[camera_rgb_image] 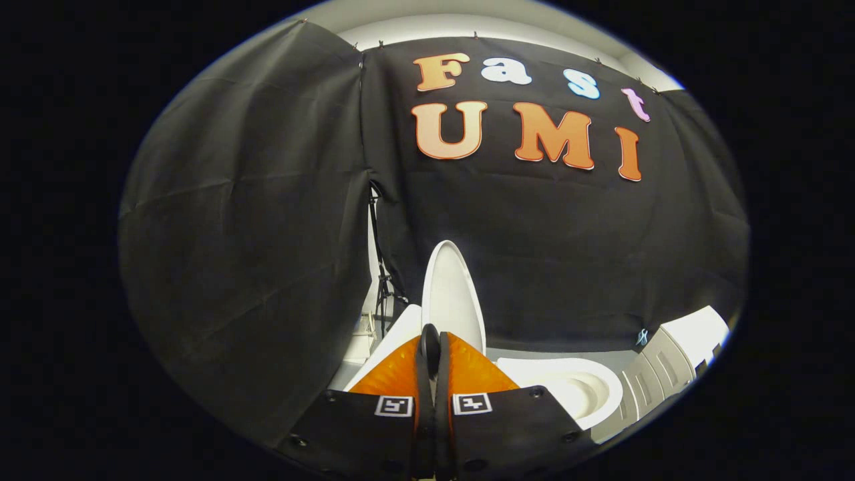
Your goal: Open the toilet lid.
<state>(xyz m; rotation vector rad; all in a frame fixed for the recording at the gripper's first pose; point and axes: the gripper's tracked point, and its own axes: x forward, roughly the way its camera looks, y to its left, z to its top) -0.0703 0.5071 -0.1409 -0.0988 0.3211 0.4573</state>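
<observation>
White toilet lid (453,294) stands raised upright just beyond the gripper (431,337), whose jaws are pressed together with nothing between them. To the right, the open bowl (574,387) sits near a white unit (674,361).

toilet lid (453,294): smooth glossy plastic | wall (267,220): matt creased cloth

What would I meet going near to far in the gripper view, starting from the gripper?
gripper, its fingers closed together → raised toilet lid, upright just beyond the fingertips → black cloth wall behind it.
</observation>
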